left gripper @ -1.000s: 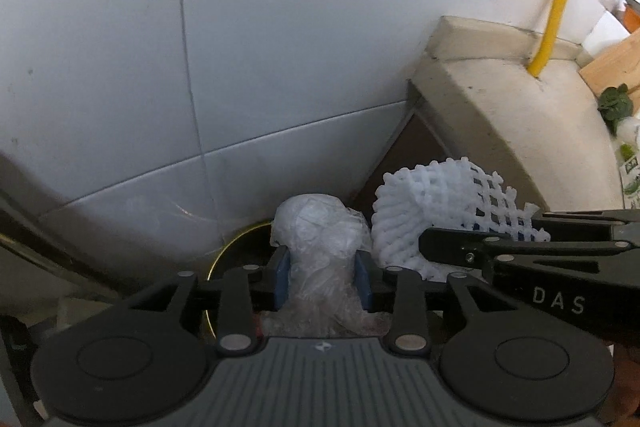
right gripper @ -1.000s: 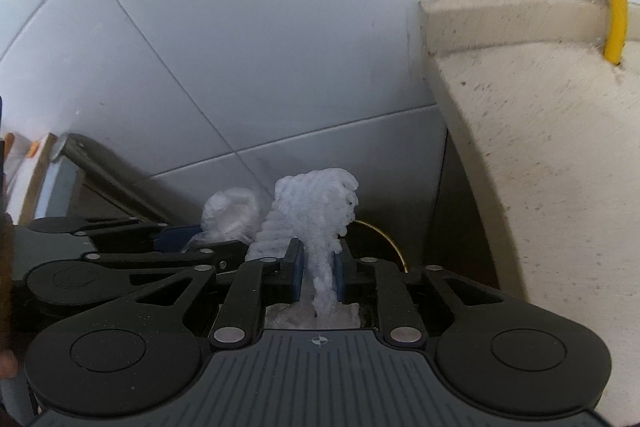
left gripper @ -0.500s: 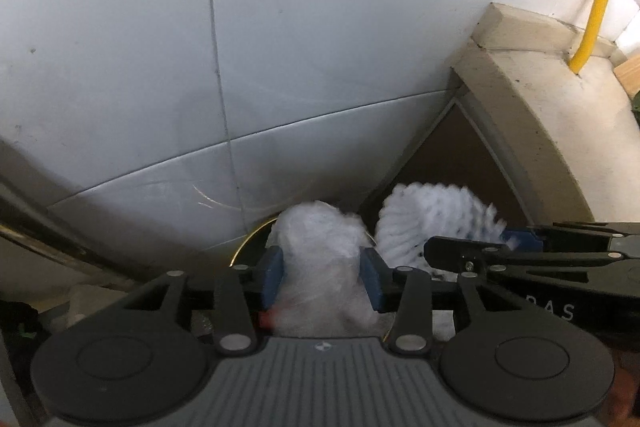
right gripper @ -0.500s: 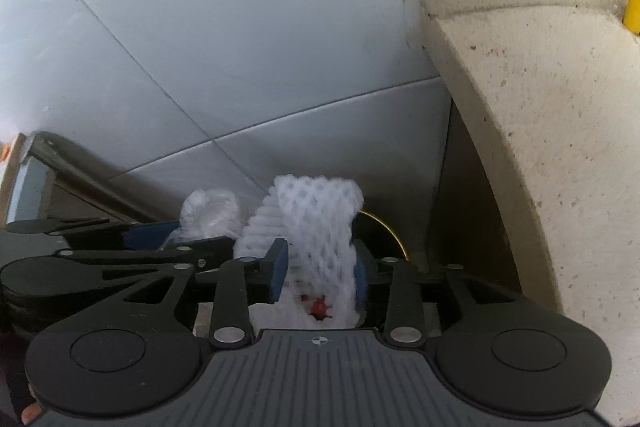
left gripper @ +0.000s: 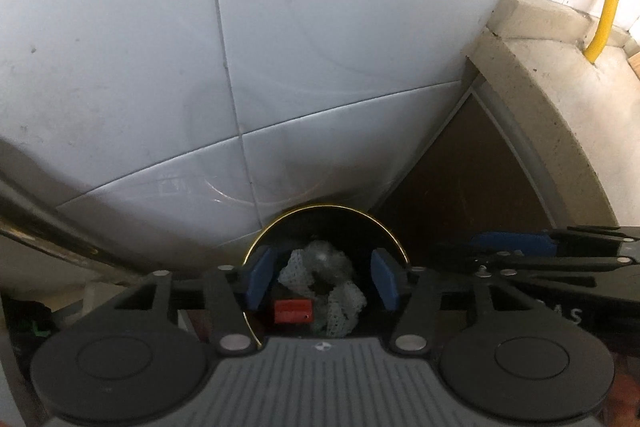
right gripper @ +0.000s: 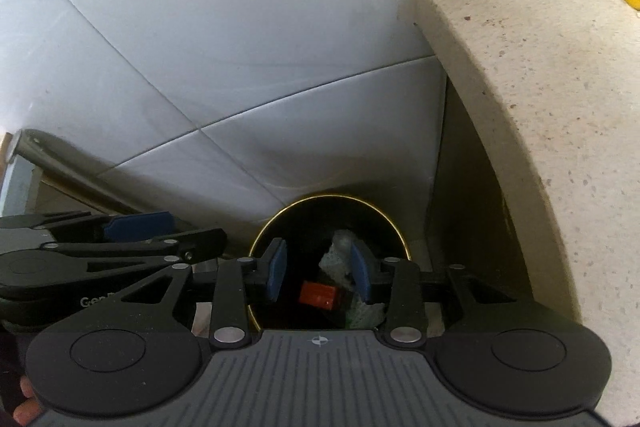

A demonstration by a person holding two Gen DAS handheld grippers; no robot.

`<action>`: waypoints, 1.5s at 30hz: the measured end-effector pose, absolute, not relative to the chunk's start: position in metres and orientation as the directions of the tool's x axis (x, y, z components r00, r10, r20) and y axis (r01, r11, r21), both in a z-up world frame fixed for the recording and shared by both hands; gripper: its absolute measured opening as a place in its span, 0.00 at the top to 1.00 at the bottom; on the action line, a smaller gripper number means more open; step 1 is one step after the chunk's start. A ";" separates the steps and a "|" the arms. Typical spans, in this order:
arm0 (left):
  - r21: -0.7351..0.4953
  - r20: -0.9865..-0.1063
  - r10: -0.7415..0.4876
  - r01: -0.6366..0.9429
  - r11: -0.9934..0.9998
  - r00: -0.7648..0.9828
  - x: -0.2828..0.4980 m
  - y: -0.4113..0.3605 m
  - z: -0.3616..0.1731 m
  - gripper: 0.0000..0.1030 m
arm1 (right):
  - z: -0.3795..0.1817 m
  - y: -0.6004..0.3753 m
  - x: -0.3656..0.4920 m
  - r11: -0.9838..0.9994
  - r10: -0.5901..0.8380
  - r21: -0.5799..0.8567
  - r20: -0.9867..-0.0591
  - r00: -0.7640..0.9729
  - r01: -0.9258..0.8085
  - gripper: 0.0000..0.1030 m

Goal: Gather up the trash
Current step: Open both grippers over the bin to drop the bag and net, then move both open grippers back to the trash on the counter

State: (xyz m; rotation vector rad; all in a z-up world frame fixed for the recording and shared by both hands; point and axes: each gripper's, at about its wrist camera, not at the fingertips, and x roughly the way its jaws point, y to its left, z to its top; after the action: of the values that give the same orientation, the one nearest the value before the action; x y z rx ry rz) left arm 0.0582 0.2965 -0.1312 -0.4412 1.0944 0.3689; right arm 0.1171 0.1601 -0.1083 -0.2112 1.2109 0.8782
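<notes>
Trash bin (left gripper: 326,211), a dark round one with a gold rim, sits on the floor against the white tiled wall (left gripper: 160,47), beside the beige stone tabletop (right gripper: 540,107). Both grippers hang right over it: left gripper (left gripper: 322,275) and right gripper (right gripper: 318,269) have jaws that just opened, roughly halfway, gripping nothing. Down inside lie the white foam net (left gripper: 344,303), crumpled clear plastic (left gripper: 324,261) and a small red piece (left gripper: 292,311).

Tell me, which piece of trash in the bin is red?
The small block lying low in the bin. It is solid red; the foam net beside it is pale mesh.
</notes>
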 end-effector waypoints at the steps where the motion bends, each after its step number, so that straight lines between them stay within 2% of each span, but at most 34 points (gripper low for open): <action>1: -0.161 -0.907 0.069 -0.492 0.856 0.416 0.058 0.296 -0.131 0.53 | -0.108 0.160 0.117 0.666 0.476 0.299 -0.876 0.081 -0.684 0.54; 20: -0.194 -0.895 0.063 -0.512 0.837 0.441 0.054 0.298 -0.123 0.49 | -0.086 0.123 0.111 0.693 0.487 0.286 -0.863 0.137 -0.661 0.52; 29: -0.139 -0.886 0.101 -0.467 0.873 0.452 0.057 0.286 -0.120 0.49 | -0.066 0.100 0.110 0.715 0.494 0.265 -0.846 0.200 -0.647 0.50; 45: -0.115 -0.861 0.114 -0.406 0.907 0.496 0.053 0.275 -0.110 0.48 | -0.052 0.081 0.097 0.739 0.496 0.248 -0.829 0.257 -0.627 0.47</action>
State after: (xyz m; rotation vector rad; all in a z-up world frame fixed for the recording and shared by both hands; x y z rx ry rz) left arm 0.0525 0.2754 -0.1096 -0.3222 1.0066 0.3214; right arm 0.0966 0.0806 -0.0522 -0.1418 1.0665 0.7649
